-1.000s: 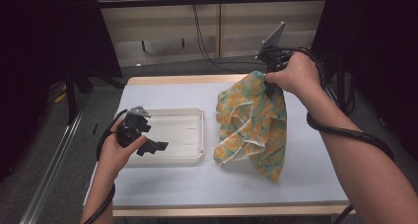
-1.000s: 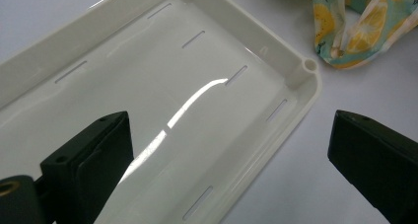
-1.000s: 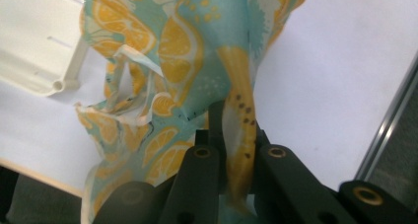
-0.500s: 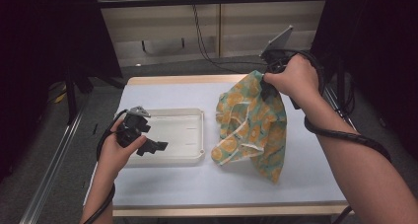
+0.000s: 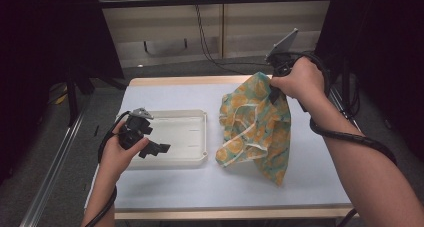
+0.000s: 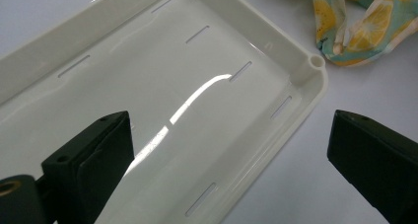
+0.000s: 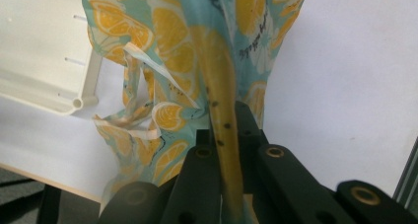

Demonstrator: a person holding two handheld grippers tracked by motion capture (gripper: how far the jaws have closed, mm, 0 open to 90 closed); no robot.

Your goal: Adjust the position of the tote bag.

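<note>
A teal cloth with orange and lemon slices (image 5: 257, 127) hangs from my right gripper (image 5: 274, 91) over the right half of the table, its lower end resting on the white surface. In the right gripper view the jaws (image 7: 227, 110) are shut on a gathered fold of the cloth (image 7: 197, 46); they have just been closing on it. My left gripper (image 5: 159, 149) hovers at the front of an empty cream tray (image 5: 200, 159), open with nothing between its jaws (image 6: 229, 150). The left gripper view looks onto the tray's corner (image 6: 305, 86), with the cloth's edge (image 6: 360, 21) beyond.
The white table top (image 5: 165, 187) has bare room in front of the tray and to the right of the cloth. Black cables trail from both grippers. A metal rail (image 5: 55, 172) runs along the floor at the left.
My right hand has shifted a little to the right with the cloth's top, and the hanging folds have swung slightly. The left hand and the tray stay where they were.
</note>
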